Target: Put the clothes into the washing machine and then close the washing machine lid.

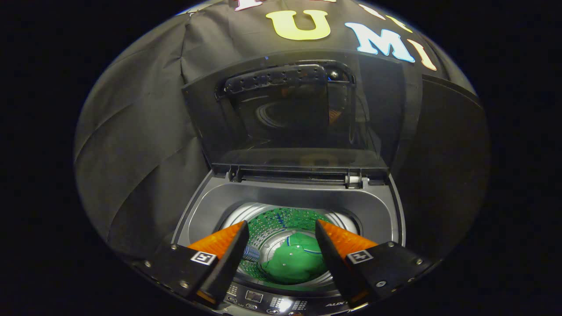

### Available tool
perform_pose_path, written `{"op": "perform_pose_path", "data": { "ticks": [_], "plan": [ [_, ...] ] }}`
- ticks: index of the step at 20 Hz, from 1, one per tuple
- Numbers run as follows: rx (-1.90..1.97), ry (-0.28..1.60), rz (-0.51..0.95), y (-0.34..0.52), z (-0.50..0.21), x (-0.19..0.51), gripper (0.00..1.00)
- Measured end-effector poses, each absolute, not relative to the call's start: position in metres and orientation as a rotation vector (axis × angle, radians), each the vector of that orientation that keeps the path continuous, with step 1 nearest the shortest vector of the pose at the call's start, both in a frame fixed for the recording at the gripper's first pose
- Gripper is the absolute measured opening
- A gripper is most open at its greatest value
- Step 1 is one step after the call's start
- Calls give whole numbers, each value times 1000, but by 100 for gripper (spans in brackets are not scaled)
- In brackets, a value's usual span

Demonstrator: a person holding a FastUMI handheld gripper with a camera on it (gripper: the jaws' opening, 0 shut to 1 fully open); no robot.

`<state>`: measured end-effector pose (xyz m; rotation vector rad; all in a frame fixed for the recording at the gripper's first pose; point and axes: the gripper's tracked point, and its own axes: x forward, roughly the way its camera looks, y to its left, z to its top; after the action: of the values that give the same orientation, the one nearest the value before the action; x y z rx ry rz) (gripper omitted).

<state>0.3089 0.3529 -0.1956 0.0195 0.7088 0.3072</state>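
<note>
Top-loader washing machine (390, 210) w/ its lid (285, 118) swung right up, standing near vertical at the back on its hinge, inner face turned toward the gripper. Lid's long axis runs side to side, same as the hinge line. A perforated dark handle piece (276, 79) sits across the upper part of the lid, and the glossy panel below it mirrors the drum opening faintly.

Drum (263, 215) open to the top, shiny metal wall w/ rows of small holes, picking up a green tint on the far side. Inside, at the bottom: a green garment (294, 263), bunched into a rough mound, collar w/ a white-and-blue trim stripe facing up and toward the lid, a few small white buttons showing on the front. Crumpled, so can't call a clear long axis. It lies wholly in the drum, nothing draped over the rim. A small ribbed blue-white bit (251, 253) pokes out beside the left finger; can't tell what it is.

Gripper (281, 232) hangs above the opening, pointing down into the drum and toward the lid. Fingers spread wide apart, nothing btwn them but air; garment sits below and beyond the gap, not touched by either finger.

Control panel (268, 300) w/ buttons and a little display runs along the machine's near edge, just under the fingers.
</note>
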Motion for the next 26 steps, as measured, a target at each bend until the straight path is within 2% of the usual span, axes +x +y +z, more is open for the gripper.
{"op": "perform_pose_path", "data": {
  "ticks": [1,6,18,26],
  "plan": [
    [19,697,306,352,-192,308,96],
    [6,603,333,359,-161,308,96],
    [61,247,358,383,-41,346,96],
    [62,156,291,376,5,400,96]
  ]
}}
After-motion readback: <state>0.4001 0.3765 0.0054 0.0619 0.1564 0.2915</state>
